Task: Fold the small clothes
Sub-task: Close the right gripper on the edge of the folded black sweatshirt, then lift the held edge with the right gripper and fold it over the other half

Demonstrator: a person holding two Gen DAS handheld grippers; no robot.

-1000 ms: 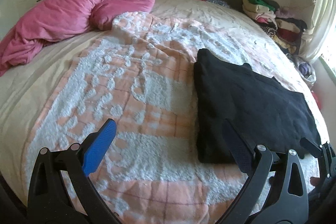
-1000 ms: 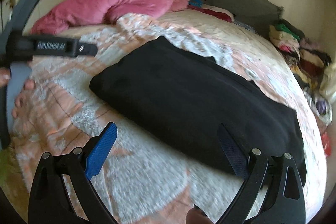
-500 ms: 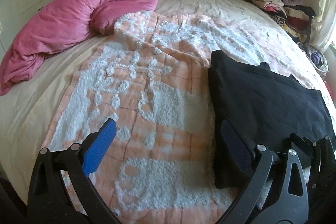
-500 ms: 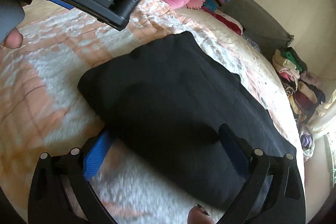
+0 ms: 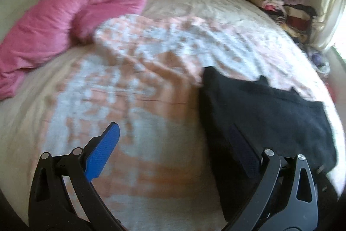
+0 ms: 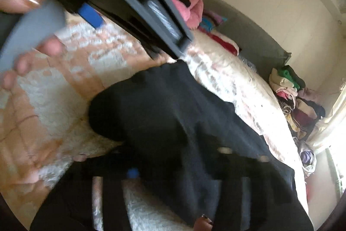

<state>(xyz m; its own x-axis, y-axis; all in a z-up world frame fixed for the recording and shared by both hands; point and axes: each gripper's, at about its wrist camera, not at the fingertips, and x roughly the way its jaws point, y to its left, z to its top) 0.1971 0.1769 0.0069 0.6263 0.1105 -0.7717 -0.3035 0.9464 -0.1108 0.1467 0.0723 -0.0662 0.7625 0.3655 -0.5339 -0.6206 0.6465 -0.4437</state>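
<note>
Left fingers (image 5: pixel 112 133) spread wide, empty; right fingers too blurred to tell; black garment (image 5: pixel 263 109) lies lengthwise toward the headboard.

No writing could be read anywhere. In the right wrist view, the left gripper (image 6: pixel 134 3) crossed close overhead, and a pale label patch (image 6: pixel 161 16) on its dark body was too smeared by motion to make out. The black garment (image 5: pixel 266 114) and the peach blanket (image 5: pixel 134 88) carried no print I could read.
</note>
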